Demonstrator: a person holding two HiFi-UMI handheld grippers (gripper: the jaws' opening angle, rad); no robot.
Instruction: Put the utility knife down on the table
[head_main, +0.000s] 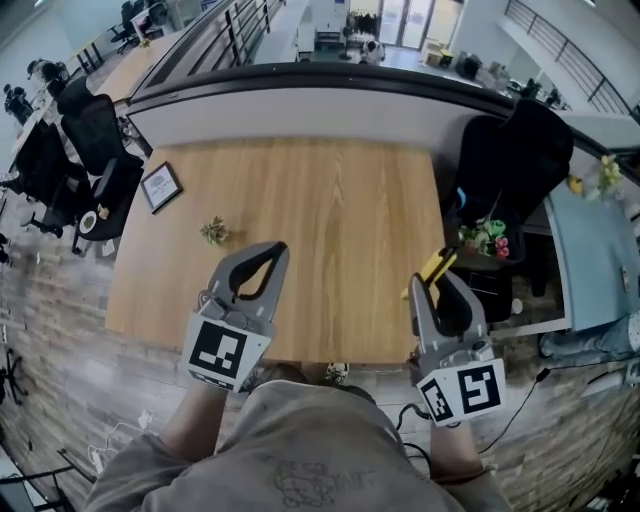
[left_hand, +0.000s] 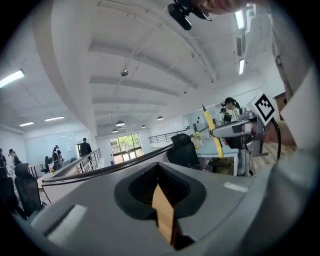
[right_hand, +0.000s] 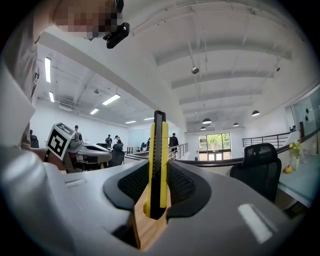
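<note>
A yellow and black utility knife (right_hand: 157, 165) stands upright between the jaws of my right gripper (right_hand: 156, 200), which is shut on it. In the head view the knife (head_main: 432, 268) sticks out forward from the right gripper (head_main: 441, 284), held in the air above the right front corner of the wooden table (head_main: 330, 210). My left gripper (head_main: 268, 252) hovers over the table's front left part, its jaws shut with nothing between them. In the left gripper view, a thin strip of table shows past the closed left gripper (left_hand: 160, 182), and the right gripper (left_hand: 239, 131) with the knife (left_hand: 212, 131) shows at the right.
A small dried plant (head_main: 213, 231) and a framed card (head_main: 161, 186) lie on the table's left side. A black office chair (head_main: 512, 150) and a box of colourful items (head_main: 487, 238) stand just off the right edge. A curved railing wall (head_main: 330, 90) runs behind the table.
</note>
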